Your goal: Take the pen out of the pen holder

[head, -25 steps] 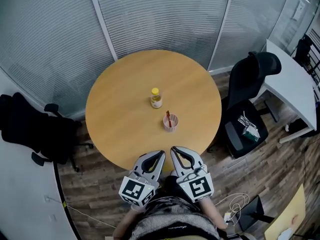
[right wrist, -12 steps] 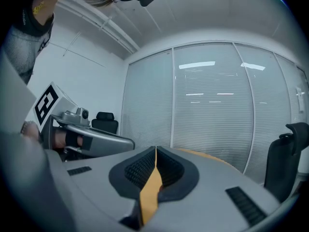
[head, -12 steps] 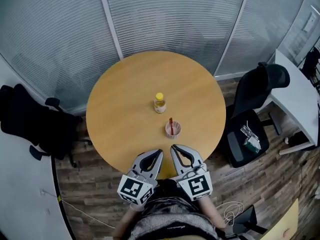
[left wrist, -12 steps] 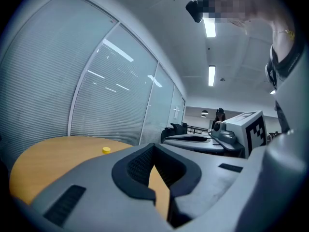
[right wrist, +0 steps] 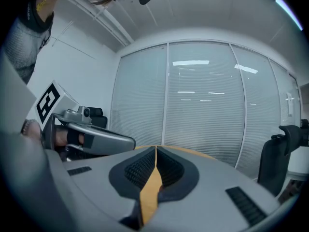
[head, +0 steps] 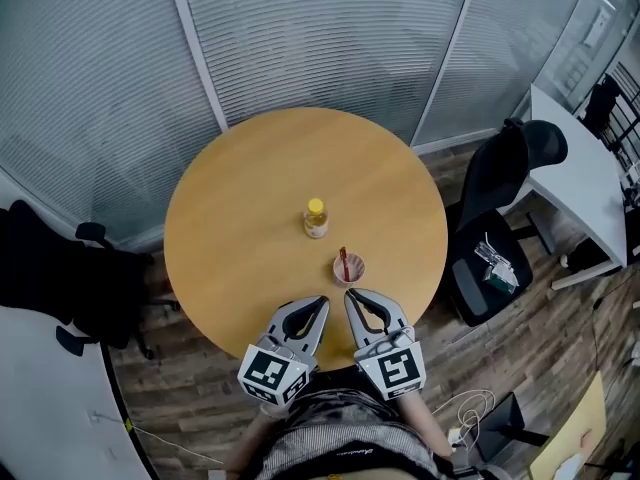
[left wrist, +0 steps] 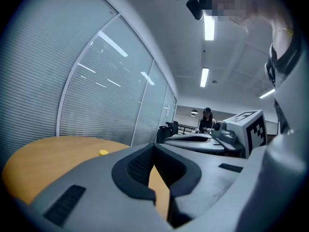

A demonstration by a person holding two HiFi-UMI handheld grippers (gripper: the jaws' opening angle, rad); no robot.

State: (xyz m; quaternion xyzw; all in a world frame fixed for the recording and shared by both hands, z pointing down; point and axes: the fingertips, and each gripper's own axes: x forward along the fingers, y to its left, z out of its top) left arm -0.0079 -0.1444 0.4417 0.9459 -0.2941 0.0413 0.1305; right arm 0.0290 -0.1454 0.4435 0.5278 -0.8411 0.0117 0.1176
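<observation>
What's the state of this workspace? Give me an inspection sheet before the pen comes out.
Surface: round wooden table, mostly bare.
Job's things: pen stands in the pen holder, near the table's near edge.
Clutter: one small bottle with a yellow cap, beyond the holder.
Grippers: left gripper and right gripper both shut and empty, side by side at the near edge, short of the holder.
Cables: loose cables on the floor at the person's right.
Surroundings: glass wall with blinds, black office chair, white desk, wood floor.
</observation>
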